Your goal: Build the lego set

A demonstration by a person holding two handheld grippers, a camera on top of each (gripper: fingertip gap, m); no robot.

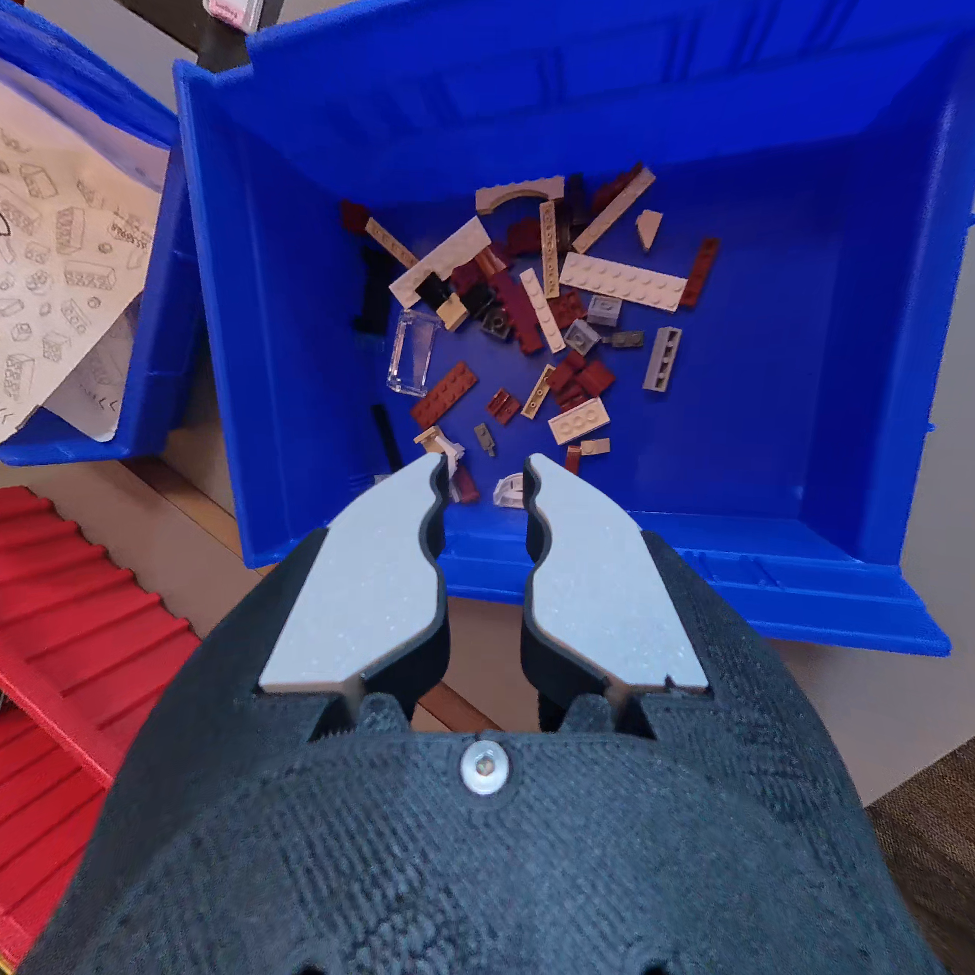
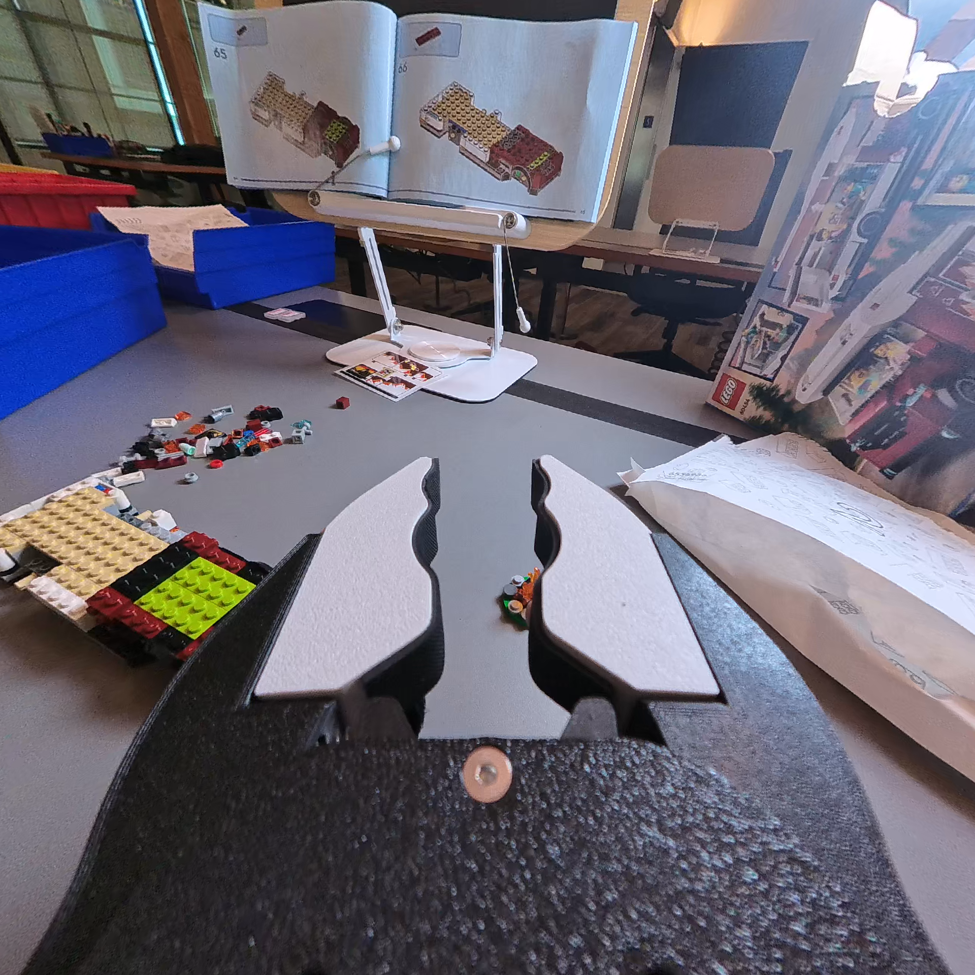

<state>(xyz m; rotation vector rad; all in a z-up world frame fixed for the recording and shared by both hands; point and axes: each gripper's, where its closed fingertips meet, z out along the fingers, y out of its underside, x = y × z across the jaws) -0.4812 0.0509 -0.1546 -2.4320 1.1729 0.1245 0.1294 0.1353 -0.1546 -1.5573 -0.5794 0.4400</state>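
My left gripper (image 1: 485, 469) is open with nothing between its pads. It hovers over the near edge of a blue bin (image 1: 823, 327) that holds several loose bricks (image 1: 527, 327) in dark red, tan, white, grey and black, and a clear panel (image 1: 412, 352). A dark red piece (image 1: 464, 483) and a white curved piece (image 1: 509, 490) lie just below the fingertips. My right gripper (image 2: 485, 469) is open with nothing between its pads, low over the grey table (image 2: 369, 459). A half-built brick model (image 2: 121, 575) with a lime patch lies to its left. A tiny green and orange assembly (image 2: 517, 596) sits beside the right finger.
A second blue bin (image 1: 153, 337) with a printed paper bag (image 1: 58, 285) and a red ribbed bin (image 1: 68, 607) stand left. In the right wrist view, an open booklet (image 2: 411, 105) on a white stand (image 2: 438, 364), small loose parts (image 2: 211, 438), a paper bag (image 2: 823, 559), a set box (image 2: 876, 295). My hands' fingertips stand some 60 cm from each other. From the left gripper's tips to the dark red piece (image 1: 464, 483) is close to 12 cm.
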